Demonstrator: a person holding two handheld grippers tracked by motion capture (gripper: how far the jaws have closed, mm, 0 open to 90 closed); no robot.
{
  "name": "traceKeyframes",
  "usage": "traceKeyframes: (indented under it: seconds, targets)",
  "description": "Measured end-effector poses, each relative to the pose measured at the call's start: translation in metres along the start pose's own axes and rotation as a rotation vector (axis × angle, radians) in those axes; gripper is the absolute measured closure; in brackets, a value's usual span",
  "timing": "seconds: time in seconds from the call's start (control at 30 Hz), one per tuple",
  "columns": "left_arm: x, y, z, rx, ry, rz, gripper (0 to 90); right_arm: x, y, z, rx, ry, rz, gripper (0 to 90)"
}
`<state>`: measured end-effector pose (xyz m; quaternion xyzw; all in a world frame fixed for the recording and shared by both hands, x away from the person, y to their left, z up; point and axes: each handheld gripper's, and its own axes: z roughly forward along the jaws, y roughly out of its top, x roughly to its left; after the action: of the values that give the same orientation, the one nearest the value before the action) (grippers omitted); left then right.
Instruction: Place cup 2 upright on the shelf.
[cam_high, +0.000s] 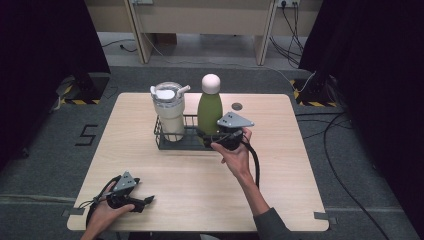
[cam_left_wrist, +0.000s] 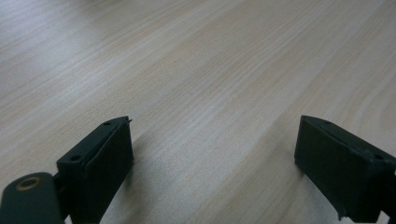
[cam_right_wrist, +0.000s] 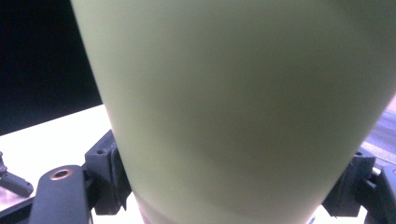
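Note:
A green bottle (cam_high: 210, 111) with a pale round cap stands at the right end of a black wire basket (cam_high: 164, 143) at the middle of the table. My right gripper (cam_high: 210, 136) is at the bottle's lower body from the near-right side, shut on it. In the right gripper view the green bottle (cam_right_wrist: 233, 102) sits between the two jaws, which press against its sides. A cream tumbler (cam_high: 169, 114) with a clear lid and straw stands at the basket's left end. My left gripper (cam_high: 148, 201) rests open on the table's front left corner, with bare wood between its fingers (cam_left_wrist: 100, 163).
The light wooden table (cam_high: 200, 185) has open room in front of the basket and on both sides. A small dark round disc (cam_high: 237, 106) is set into the top behind the bottle. Cables (cam_high: 340, 150) lie on the floor to the right.

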<state>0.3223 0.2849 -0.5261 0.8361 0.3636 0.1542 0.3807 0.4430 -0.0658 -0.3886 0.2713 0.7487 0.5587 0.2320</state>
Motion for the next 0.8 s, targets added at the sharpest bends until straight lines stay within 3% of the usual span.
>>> traceKeyframes:
  seconds: [0.2, 0.8]
  targets:
    - [0.000, 0.000, 0.000, 0.000, 0.000, 0.000, 10.8, -0.006, 0.006, 0.010, -0.001, -0.018, -0.007, 21.1]
    - [0.000, 0.000, 0.000, 0.000, 0.000, 0.001, 10.8, -0.030, 0.007, 0.041, 0.003, -0.078, 0.035, 21.1]
